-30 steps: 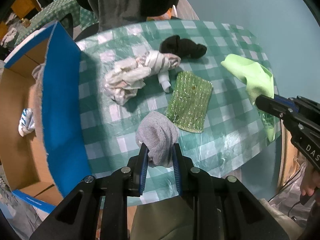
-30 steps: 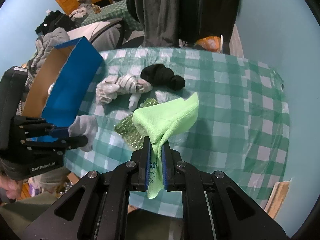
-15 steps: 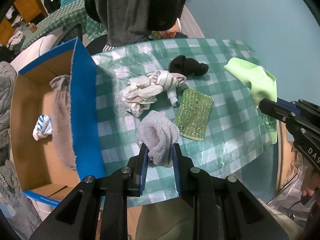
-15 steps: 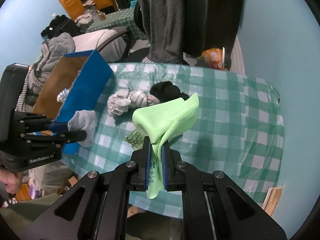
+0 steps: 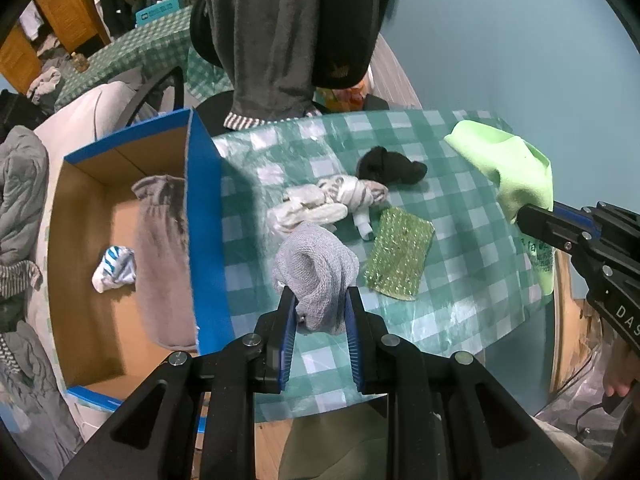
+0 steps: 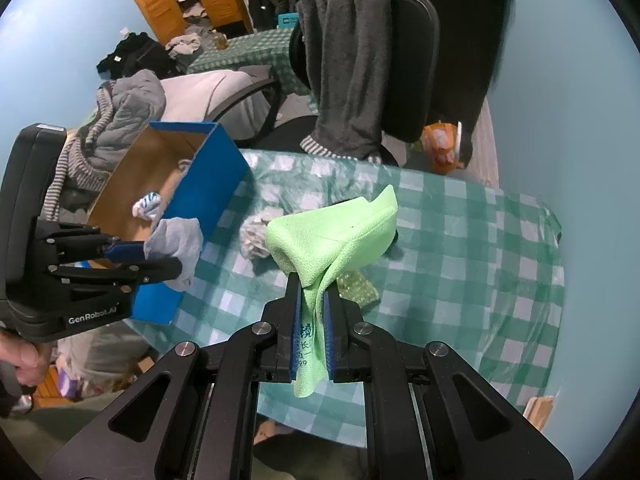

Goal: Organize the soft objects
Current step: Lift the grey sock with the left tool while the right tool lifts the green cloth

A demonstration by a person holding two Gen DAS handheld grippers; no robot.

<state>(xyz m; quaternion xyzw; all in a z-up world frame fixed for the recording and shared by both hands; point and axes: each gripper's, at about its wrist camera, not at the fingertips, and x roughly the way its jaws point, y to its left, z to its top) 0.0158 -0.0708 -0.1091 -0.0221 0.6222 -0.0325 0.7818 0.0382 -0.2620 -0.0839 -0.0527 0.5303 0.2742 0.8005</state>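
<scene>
A cluttered bedroom with pale blue walls surrounds a table [image 5: 472,248] under a green-and-white checked cloth, and a blue cardboard box [image 5: 204,216] stands open at its left edge.

I have both hands loaded. My left gripper [image 5: 320,312] is clamped on a bunched grey sock [image 5: 316,264], and my right gripper [image 6: 312,304] is pinched tight on a light green cloth [image 6: 332,236] whose printed tail hangs down between the blue pads. Both loads are clear of the tabletop.

What the coming move turns on, as I judge it, is the box: it lies to the left of both grippers, its long axis running away from me along the table edge, and its near blue wall stands between the sock and the brown floor of the box. The left hand is much the nearer; the sock hangs just beside that wall, while the green cloth is out over the right half of the table, well apart from it. So I expect the sock to go over the wall first.

The left view looks straight down into the box and shows a long grey sock [image 5: 160,256] and a small blue-and-white bundle [image 5: 114,268] already inside, plus a black sock [image 5: 390,168], a pale tangle of socks [image 5: 328,204] and a sparkly green pad [image 5: 400,260] left on the table. The right view hides most of those behind the green cloth, but shows the left gripper side-on with the sock close to the box.
</scene>
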